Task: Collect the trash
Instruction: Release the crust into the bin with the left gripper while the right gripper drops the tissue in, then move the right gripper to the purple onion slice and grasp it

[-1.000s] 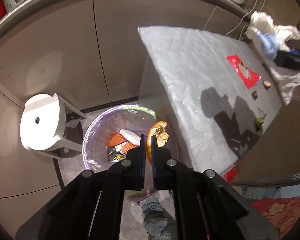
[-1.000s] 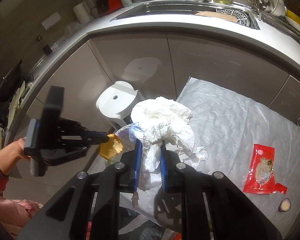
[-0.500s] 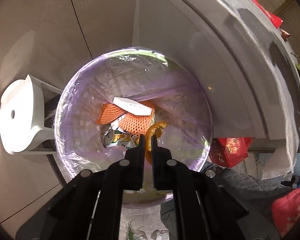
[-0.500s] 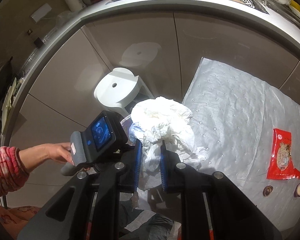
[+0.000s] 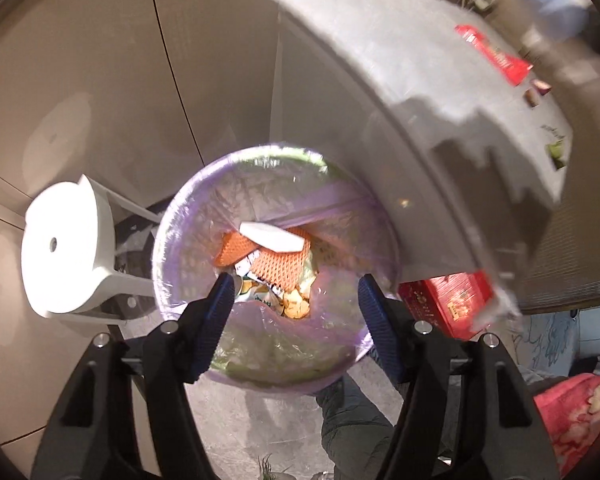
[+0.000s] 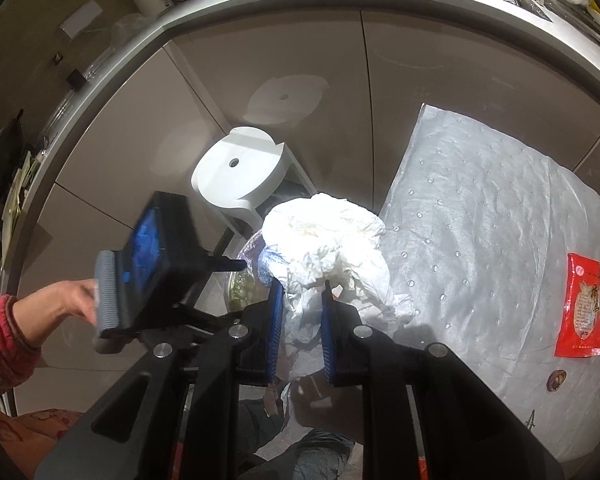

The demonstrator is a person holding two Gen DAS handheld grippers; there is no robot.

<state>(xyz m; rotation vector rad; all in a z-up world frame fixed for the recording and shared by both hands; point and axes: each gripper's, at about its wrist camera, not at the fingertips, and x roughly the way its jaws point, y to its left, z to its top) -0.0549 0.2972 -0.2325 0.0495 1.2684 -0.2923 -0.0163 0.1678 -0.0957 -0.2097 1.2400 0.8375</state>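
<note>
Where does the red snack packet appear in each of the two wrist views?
Left wrist: the red snack packet lies upper right, on the grey table cover.
Right wrist: the packet lies at the right edge, on the same cover.
Shared landmark: the white stool, left of the cover.

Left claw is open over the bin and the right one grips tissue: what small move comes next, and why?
Probably carry the right claw, shut on the crumpled white tissue wad, over the purple-lined round trash bin and release. The left claw has just been opening and nothing sits between its pads; the orange peel seems to lie in the bin.
</note>
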